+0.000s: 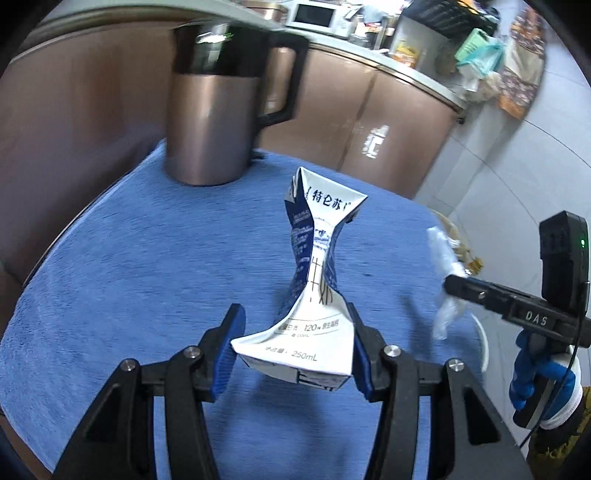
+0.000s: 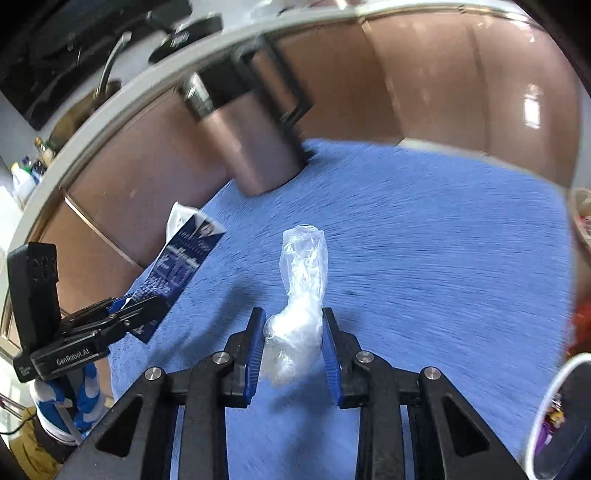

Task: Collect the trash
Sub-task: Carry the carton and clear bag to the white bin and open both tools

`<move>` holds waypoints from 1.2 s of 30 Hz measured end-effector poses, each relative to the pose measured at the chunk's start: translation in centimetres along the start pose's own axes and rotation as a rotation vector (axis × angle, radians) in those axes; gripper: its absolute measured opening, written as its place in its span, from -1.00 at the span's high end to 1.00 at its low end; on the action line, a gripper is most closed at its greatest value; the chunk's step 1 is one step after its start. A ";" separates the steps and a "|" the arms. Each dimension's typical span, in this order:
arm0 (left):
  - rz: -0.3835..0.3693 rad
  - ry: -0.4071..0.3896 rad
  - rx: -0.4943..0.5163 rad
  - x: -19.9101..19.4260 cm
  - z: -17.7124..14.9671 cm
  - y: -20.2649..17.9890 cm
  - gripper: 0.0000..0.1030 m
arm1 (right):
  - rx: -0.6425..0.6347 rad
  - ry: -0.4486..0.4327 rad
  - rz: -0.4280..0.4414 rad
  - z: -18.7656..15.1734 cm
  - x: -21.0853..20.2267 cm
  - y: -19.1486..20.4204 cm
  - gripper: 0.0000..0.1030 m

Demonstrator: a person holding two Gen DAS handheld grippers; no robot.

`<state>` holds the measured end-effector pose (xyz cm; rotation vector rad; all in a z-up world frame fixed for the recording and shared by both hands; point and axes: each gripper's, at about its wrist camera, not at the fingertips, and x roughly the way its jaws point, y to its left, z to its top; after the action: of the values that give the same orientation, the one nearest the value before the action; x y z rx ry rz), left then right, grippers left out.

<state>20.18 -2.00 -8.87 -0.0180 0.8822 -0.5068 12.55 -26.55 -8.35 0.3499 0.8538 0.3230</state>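
- Left gripper (image 1: pixel 295 354) clamped on the base of a crushed milk carton (image 1: pixel 314 291); blue pads (image 1: pixel 364 369) pressed to both sides, carton lifted clear of the blue towel (image 1: pixel 129 277) and twisted thin at the waist.
- Right gripper (image 2: pixel 293 347) closed on a crumpled clear plastic bag (image 2: pixel 301 295); bag squeezed between both pads, top end sticking up past the fingertips, also held above the blue towel (image 2: pixel 424 240).
- From the left wrist view: right gripper (image 1: pixel 452 286) off the towel's right edge, bag (image 1: pixel 445 280) hanging at its tip, blue-and-white gloved hand (image 1: pixel 543 380) under it.
- From the right wrist view: left gripper (image 2: pixel 125 314) at the towel's left edge, carton (image 2: pixel 184 258) angled up from it.
- White-rimmed bin (image 2: pixel 546 406) just off the towel's near right corner; contents too blurred to tell.
- Copper-coloured jug (image 1: pixel 207 110) with black handle standing upright on the towel's far edge.
- Brown cabinet fronts (image 1: pixel 388 118) behind the towel, cluttered counter above; white microwave (image 1: pixel 317 16) on the counter.
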 end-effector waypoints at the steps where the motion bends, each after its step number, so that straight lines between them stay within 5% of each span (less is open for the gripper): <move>1: -0.019 0.001 0.013 0.0 0.0 -1.3 0.03 | 0.009 -0.026 -0.020 -0.5 -1.8 -0.9 0.46; 10: -0.193 0.077 0.170 3.4 -0.4 -15.6 0.03 | 0.198 -0.176 -0.327 -7.1 -14.9 -12.4 0.46; 21: -0.321 0.268 0.347 13.0 -2.0 -34.7 0.03 | 0.400 -0.146 -0.579 -13.7 -19.5 -23.8 0.46; 28: -0.376 0.356 0.317 17.6 -2.7 -40.3 0.01 | 0.393 -0.107 -0.661 -14.3 -19.5 -26.9 0.40; 33: -0.415 0.375 0.294 18.7 -3.1 -41.6 -0.24 | 0.401 -0.111 -0.728 -14.9 -19.7 -27.7 -0.10; 36: -0.430 0.368 0.273 18.5 -2.8 -41.8 -0.25 | 0.409 -0.121 -0.741 -15.3 -20.0 -27.6 -0.13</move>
<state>10.46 -46.31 -15.03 0.1413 1.1679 -1.0534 -7.94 -56.90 -15.90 0.4000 0.8689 -0.5626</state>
